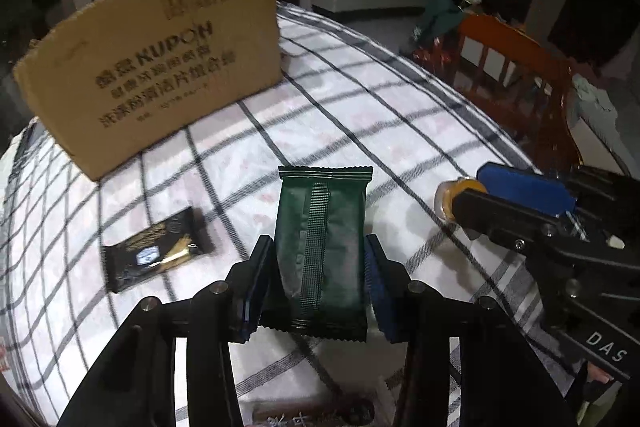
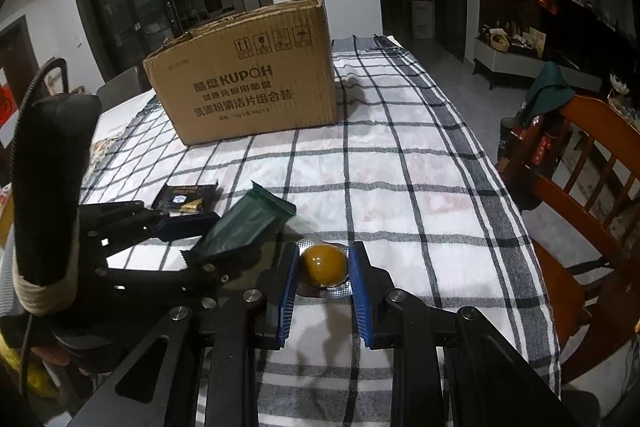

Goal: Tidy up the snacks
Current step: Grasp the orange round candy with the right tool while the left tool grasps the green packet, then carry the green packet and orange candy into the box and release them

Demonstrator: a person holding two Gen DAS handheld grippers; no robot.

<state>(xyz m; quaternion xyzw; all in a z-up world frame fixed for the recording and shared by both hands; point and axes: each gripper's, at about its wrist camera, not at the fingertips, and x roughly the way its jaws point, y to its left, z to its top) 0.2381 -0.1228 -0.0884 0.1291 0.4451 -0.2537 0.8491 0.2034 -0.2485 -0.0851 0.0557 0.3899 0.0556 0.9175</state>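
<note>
Nearest us, we have the left gripper (image 1: 316, 279) clenched on the green packet (image 1: 320, 227) and the right gripper (image 2: 323, 267) on the orange jelly cup (image 2: 323, 264), so next both must travel toward the cardboard box (image 2: 248, 83) at eleven o'clock, past the black packet (image 2: 185, 197).

Left hand-held gripper (image 1: 316, 279) angled down, pads clamped; right hand-held gripper (image 2: 324, 263) angled down, jaws narrow, gripping

One brown corrugated cardboard box (image 2: 244, 75); one dark green foil snack packet (image 1: 322, 251); one black-and-gold flat snack packet (image 1: 154, 255); one round amber jelly cup (image 2: 324, 265); two black claws.
</note>
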